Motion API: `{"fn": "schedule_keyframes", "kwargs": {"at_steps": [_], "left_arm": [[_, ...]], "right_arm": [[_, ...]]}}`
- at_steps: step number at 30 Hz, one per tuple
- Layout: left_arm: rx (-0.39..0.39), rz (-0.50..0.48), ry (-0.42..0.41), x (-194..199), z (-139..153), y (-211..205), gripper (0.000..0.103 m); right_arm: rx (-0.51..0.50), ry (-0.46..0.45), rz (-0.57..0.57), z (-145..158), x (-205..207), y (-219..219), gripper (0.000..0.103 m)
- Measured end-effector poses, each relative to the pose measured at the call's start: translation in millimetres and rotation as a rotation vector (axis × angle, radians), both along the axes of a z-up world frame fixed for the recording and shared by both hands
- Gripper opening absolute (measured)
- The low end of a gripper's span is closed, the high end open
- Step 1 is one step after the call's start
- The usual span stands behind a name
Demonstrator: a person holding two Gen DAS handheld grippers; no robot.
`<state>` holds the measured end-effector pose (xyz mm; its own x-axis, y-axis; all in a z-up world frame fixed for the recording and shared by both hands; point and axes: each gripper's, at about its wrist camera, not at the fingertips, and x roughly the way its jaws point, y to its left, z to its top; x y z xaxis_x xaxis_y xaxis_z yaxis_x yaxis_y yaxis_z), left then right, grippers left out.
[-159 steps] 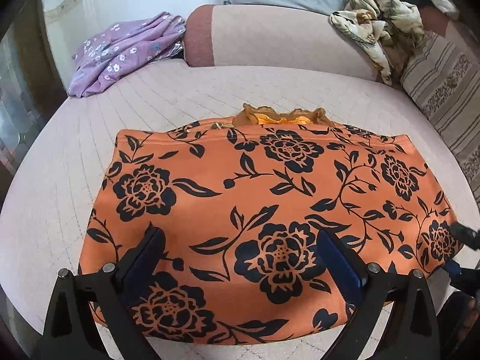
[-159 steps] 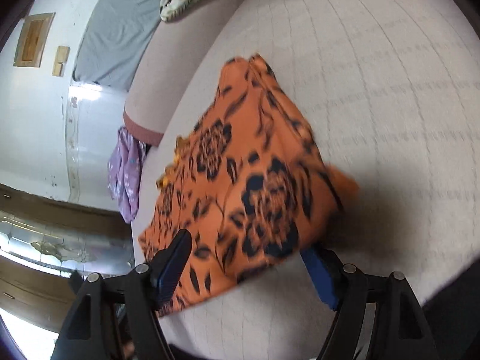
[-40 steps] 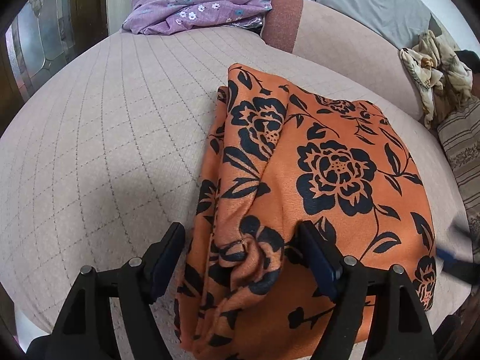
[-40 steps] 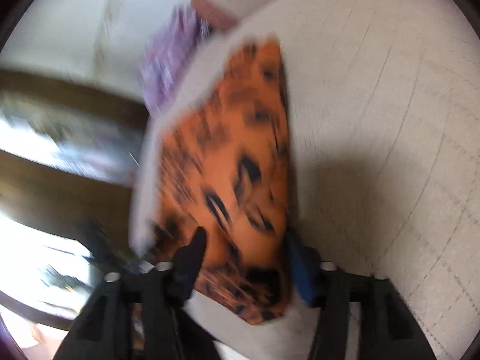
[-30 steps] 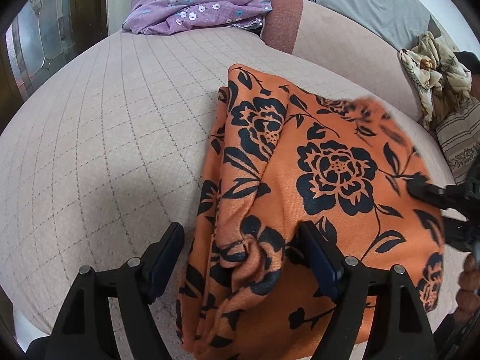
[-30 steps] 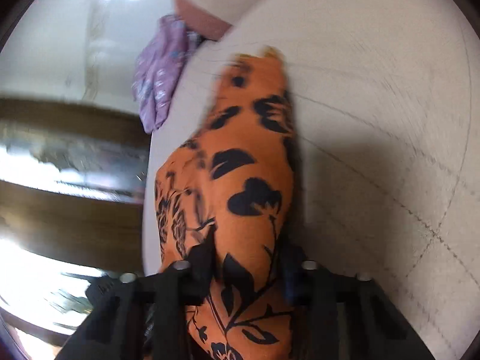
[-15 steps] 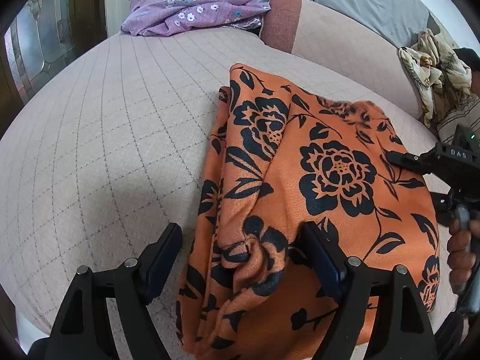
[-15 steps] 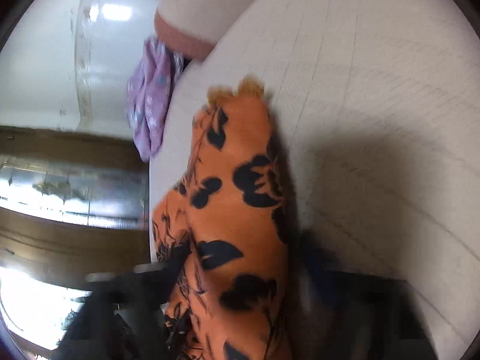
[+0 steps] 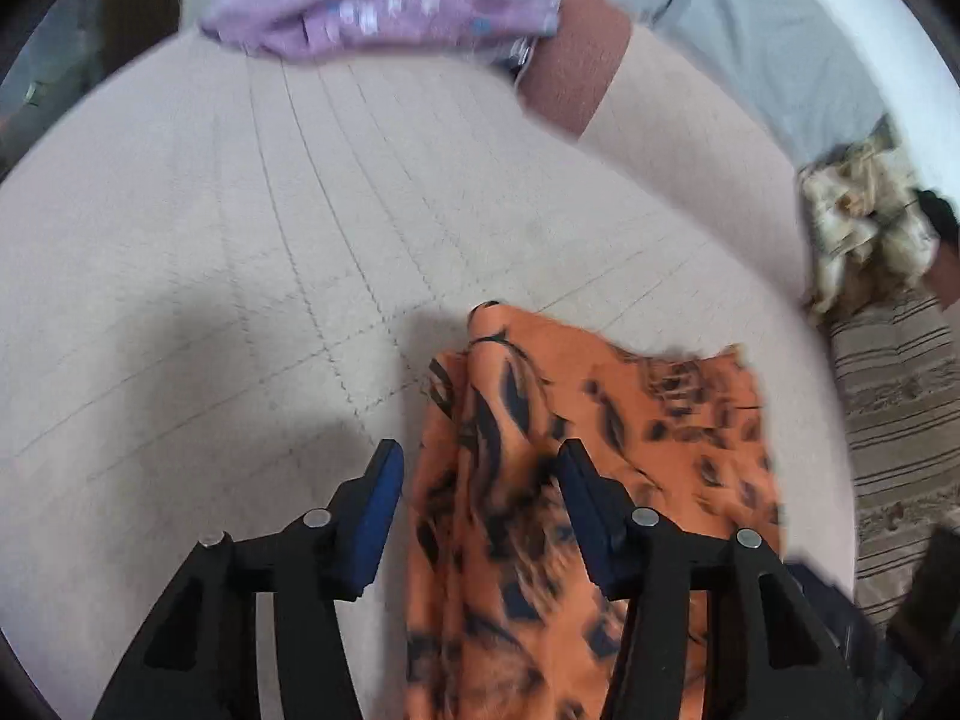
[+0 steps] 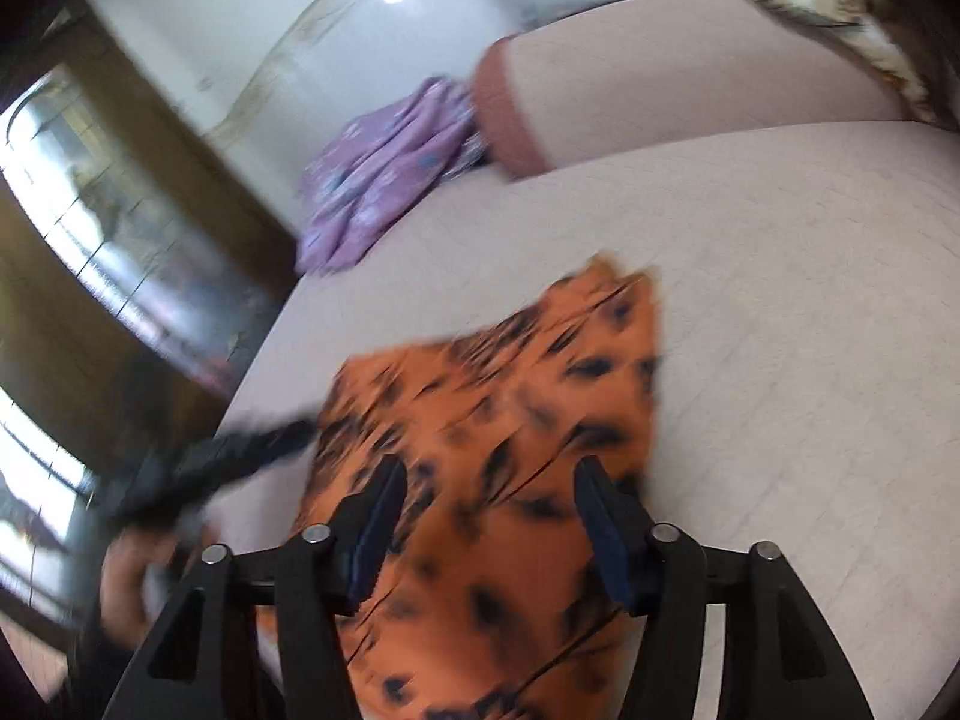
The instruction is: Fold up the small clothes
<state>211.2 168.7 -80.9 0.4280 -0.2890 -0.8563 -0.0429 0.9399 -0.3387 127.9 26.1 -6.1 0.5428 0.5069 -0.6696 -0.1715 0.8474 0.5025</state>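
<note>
An orange garment with black flowers lies on the beige quilted bed, blurred by motion. My left gripper stands over the garment's left edge with its jaws apart, cloth between them, though a grip is not clear. In the right wrist view the same garment lies ahead and under my right gripper, whose jaws are also apart over the cloth. The left gripper shows blurred at the garment's left side there.
A purple flowered garment lies at the far edge of the bed. A long bolster runs along the back. A crumpled cream patterned cloth and a striped cushion sit at the right.
Both grippers have swung quickly and the views have shifted. The garment now looks narrower and shows nearer to both cameras. The left jaws stand closer together than half a second ago.
</note>
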Motion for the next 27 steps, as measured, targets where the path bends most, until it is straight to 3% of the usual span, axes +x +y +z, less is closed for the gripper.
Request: {"fn": "schedule_keyframes", "kwargs": {"at_steps": [2, 4, 7, 11, 13, 15, 17, 18, 21, 25, 27], "left_arm": [[0.012, -0.018, 0.059, 19.4, -23.1, -1.9, 0.055], [0.009, -0.007, 0.039, 19.9, -16.0, -0.1, 0.055], [0.034, 0.024, -0.035, 1.5, 7.8, 2.8, 0.055], [0.067, -0.013, -0.141, -58.2, 36.6, 2.2, 0.056], [0.091, -0.017, -0.153, -86.7, 37.8, 1.6, 0.056], [0.124, -0.017, -0.099, -113.6, 17.3, -3.4, 0.056], [0.156, -0.019, -0.056, -117.0, -6.2, -3.0, 0.061], [0.118, 0.008, -0.062, -120.3, -9.8, 0.7, 0.061], [0.076, 0.052, -0.1, -123.7, 13.3, 4.6, 0.06], [0.109, 0.016, -0.169, -130.3, 33.9, -0.9, 0.073], [0.129, 0.011, -0.168, -130.9, 32.8, -5.6, 0.073]], "right_arm": [[0.0, 0.064, 0.077, -23.7, -2.1, 16.7, 0.067], [-0.052, 0.063, 0.091, -35.8, -5.9, 25.9, 0.067], [-0.007, 0.05, 0.091, -31.6, -4.8, 25.9, 0.072], [0.048, 0.069, 0.067, -31.1, -15.4, 3.1, 0.072], [0.068, 0.062, 0.058, -25.8, -20.9, 1.1, 0.072], [0.095, 0.051, 0.058, -17.0, -38.2, -7.6, 0.073], [0.101, 0.058, 0.062, -21.6, -48.1, -6.0, 0.075], [0.102, 0.067, 0.069, -26.7, -49.7, -4.8, 0.075], [0.103, 0.09, 0.071, -23.6, -54.5, -5.7, 0.075], [0.118, 0.037, 0.027, -6.2, -64.5, -22.2, 0.076], [0.143, 0.056, -0.024, -12.2, -72.4, -39.3, 0.076]]}}
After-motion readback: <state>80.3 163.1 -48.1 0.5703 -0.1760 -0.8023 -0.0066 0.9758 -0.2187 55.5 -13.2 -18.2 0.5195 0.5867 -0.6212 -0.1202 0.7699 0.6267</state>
